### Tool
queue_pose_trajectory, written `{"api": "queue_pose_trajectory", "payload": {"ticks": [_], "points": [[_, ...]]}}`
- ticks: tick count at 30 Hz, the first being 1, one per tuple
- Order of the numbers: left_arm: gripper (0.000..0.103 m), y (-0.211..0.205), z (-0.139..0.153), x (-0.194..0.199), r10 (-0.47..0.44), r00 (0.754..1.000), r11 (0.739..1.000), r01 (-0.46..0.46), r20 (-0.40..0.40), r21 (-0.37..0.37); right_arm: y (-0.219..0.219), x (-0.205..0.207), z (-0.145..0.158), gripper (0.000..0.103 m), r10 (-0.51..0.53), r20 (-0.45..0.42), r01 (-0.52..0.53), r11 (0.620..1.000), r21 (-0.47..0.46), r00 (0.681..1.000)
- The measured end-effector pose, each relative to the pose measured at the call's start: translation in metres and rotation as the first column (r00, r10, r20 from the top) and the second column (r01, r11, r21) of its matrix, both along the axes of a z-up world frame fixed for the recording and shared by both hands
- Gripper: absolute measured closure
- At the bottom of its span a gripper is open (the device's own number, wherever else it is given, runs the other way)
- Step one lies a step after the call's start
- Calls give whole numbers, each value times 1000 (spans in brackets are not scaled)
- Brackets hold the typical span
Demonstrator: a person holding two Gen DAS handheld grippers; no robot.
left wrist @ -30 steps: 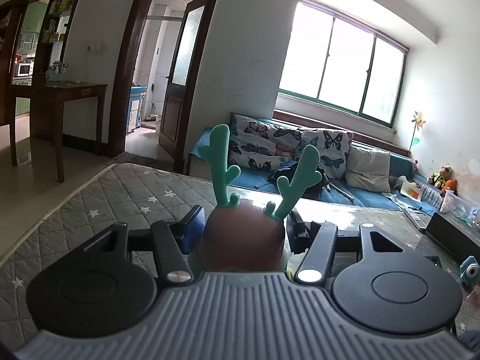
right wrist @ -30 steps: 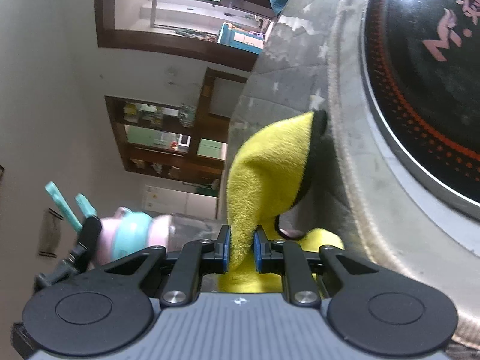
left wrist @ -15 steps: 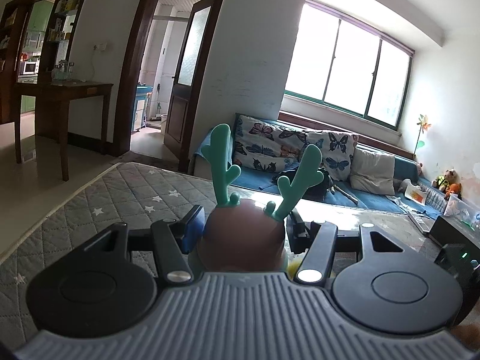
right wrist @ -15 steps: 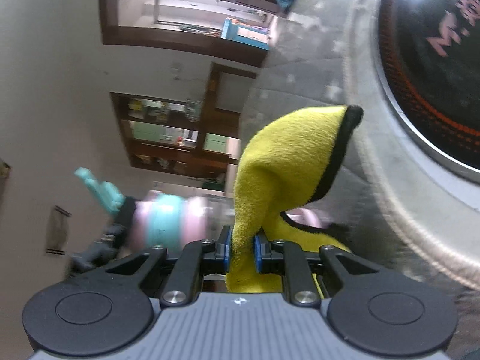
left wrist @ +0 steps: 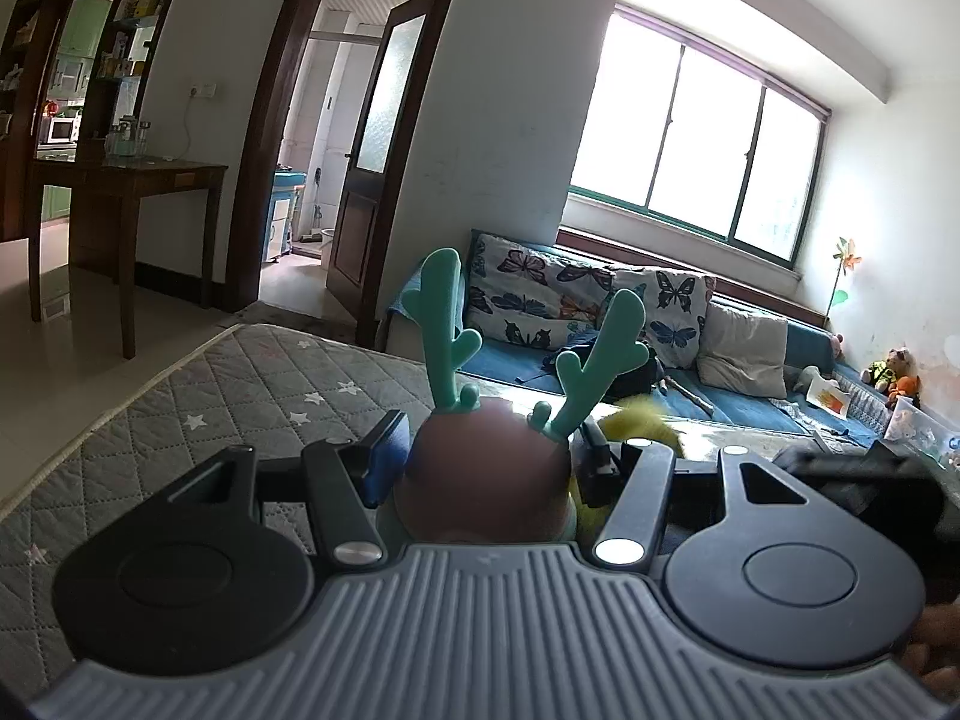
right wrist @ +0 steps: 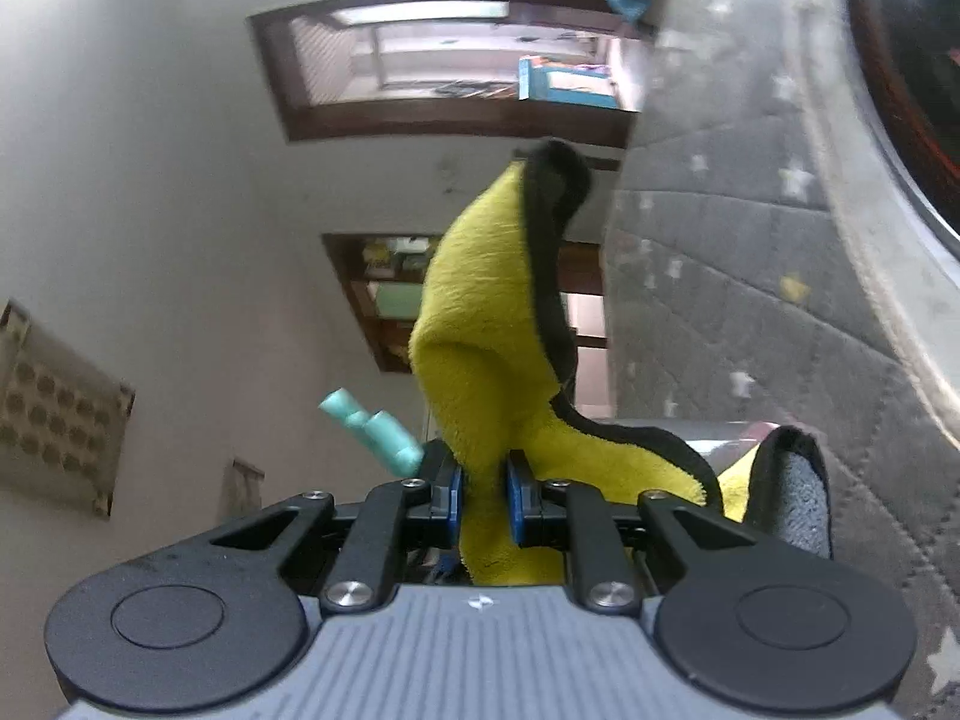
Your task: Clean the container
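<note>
Our left tongs (left wrist: 486, 468) clamp the antlered container (left wrist: 483, 474) at lower centre; right tongs (right wrist: 485, 501) pinch the yellow cloth (right wrist: 492, 324). Its loose, floppy end could snag the antlers (left wrist: 444, 324) and twist the container free.

Container (left wrist: 483, 468) lid: smooth matt plastic, brownish; antlers (left wrist: 447, 324) teal, rubbery-looking. Cloth (right wrist: 498, 324) — fluffy yellow pile, black stitched hem. Mat (left wrist: 240, 384) — grey quilted fabric, star print. Left gripper (left wrist: 489, 462) and right gripper (right wrist: 485, 495): matt black plastic, shiny metal screws.
</note>
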State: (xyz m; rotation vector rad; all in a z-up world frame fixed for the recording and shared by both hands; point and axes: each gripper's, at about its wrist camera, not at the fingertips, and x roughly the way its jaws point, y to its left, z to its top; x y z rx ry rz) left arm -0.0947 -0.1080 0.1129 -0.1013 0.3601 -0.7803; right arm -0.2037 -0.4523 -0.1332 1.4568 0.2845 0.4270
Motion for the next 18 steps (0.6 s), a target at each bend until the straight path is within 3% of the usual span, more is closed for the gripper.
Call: {"api": "queue_pose_trajectory", "payload": {"ticks": [5,14,18], "points": [[45,-2,-1,-2,-5,1000,1000,5,10,6,-8,11,-22,88,-14,-39,16,999,52,999],[45,-4,1,-1,-8,1000,1000,8,18,14,-4,27,-48,88,-29,-153,31,999,9,988],[45,-14,5,-8,-8,1000,1000,8,20,17,0,28,-54,88,-33,-203,21,998,-60,979]]}}
